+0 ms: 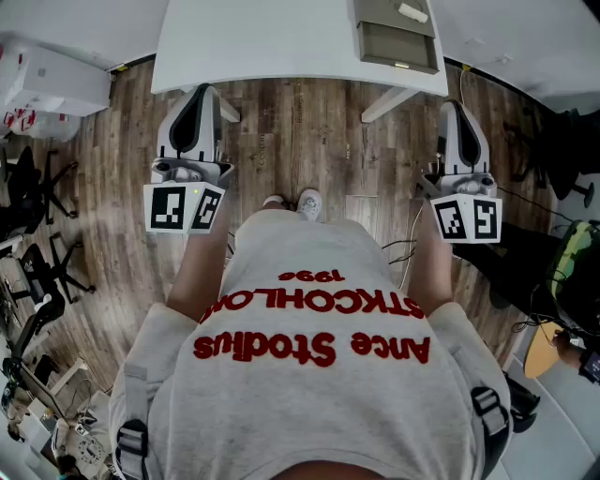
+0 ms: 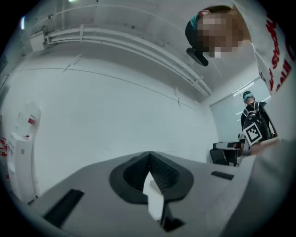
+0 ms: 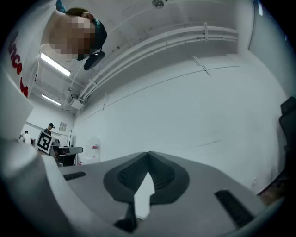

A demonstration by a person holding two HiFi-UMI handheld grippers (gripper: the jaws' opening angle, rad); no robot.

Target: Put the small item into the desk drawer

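In the head view a white desk [image 1: 281, 42] stands ahead of me. At its right end an olive-grey drawer [image 1: 398, 42] is pulled out, and a small white item [image 1: 412, 13] lies on the tray above it. My left gripper [image 1: 199, 94] and right gripper [image 1: 453, 108] hang at my sides above the wooden floor, short of the desk. Both are shut, with nothing between the jaws. In the left gripper view the left gripper [image 2: 149, 156] points at a white wall and ceiling, tips meeting. The right gripper [image 3: 148, 155] looks the same in its own view.
Black office chairs [image 1: 37, 187] and a white box [image 1: 56, 80] stand to my left. Cables [image 1: 403, 248] trail on the floor by my right leg, and dark gear [image 1: 553, 141] sits at the right. Another person [image 2: 253, 125] stands far off near a desk.
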